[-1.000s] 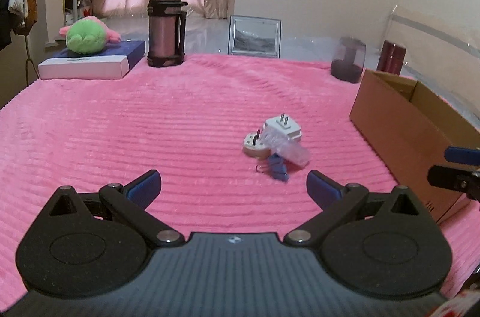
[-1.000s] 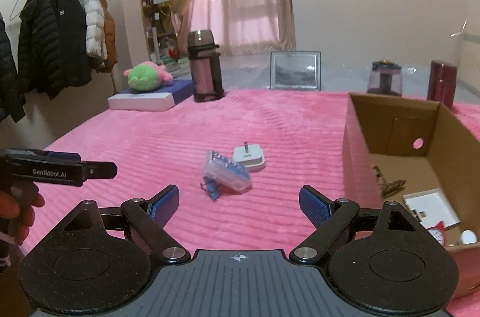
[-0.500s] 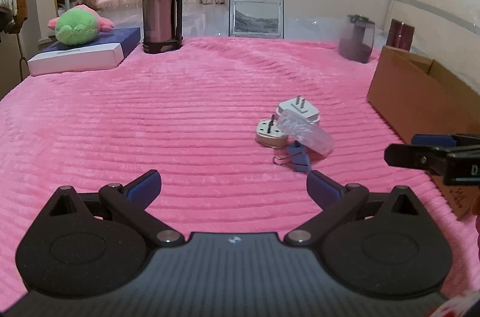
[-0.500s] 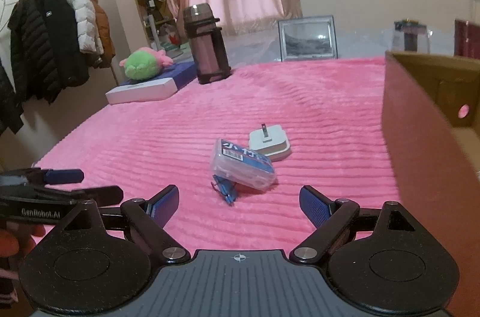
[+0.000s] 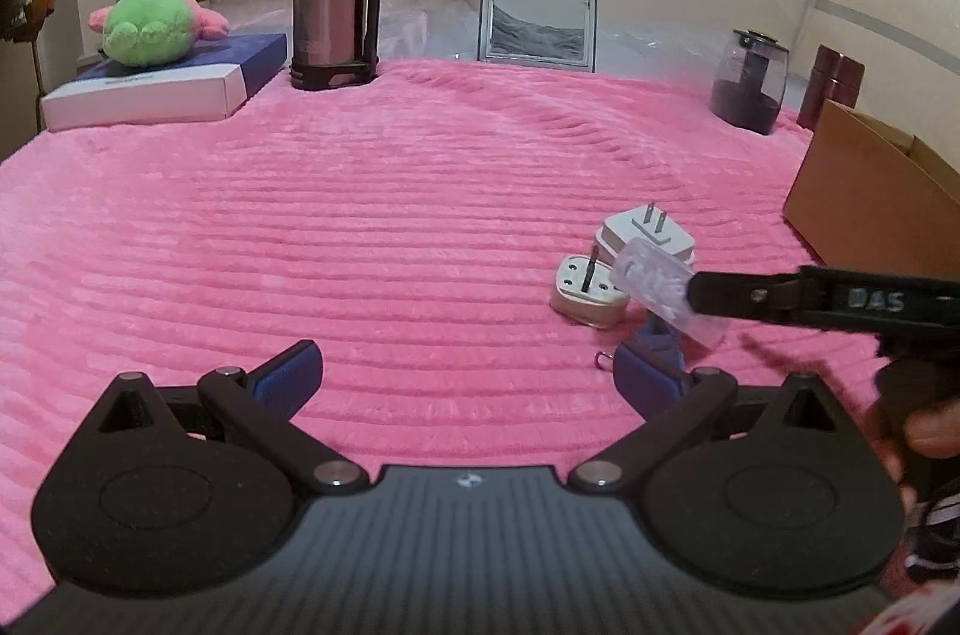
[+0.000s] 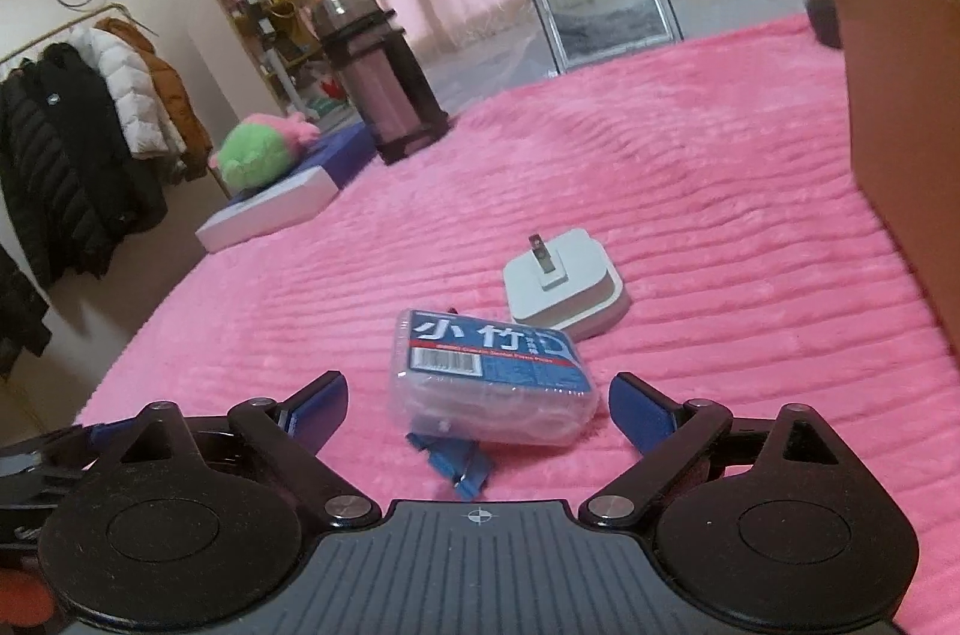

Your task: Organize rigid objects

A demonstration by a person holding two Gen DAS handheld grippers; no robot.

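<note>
Item 1: clear plastic case with a blue label and barcode. It lies on the pink blanket, tilted, straight ahead of the right claw and level with its fingertips, one end propped on a small blue clip. Judged light, stiff, smooth-sided and likely slippery; thin walls may flex. Best taken across the two long sides, which lie within the claw's spread.

Item 2: white plug adapter, prongs up, just beyond the case. Judged compact, hard and solid; grip the flat sides, not the prongs.

Item 3: a second, rounder adapter, seen only from the left wrist, touching or nearly touching item 2.

Right claw: fingers wide apart, holding nothing.
Left claw: fingers wide apart, empty; the cluster lies ahead and to its right, with the right claw's finger crossing in front of the case.

Container: cardboard box, to the right of the right claw, well apart from the items. Only its outer wall shows; contents cannot be told
</note>
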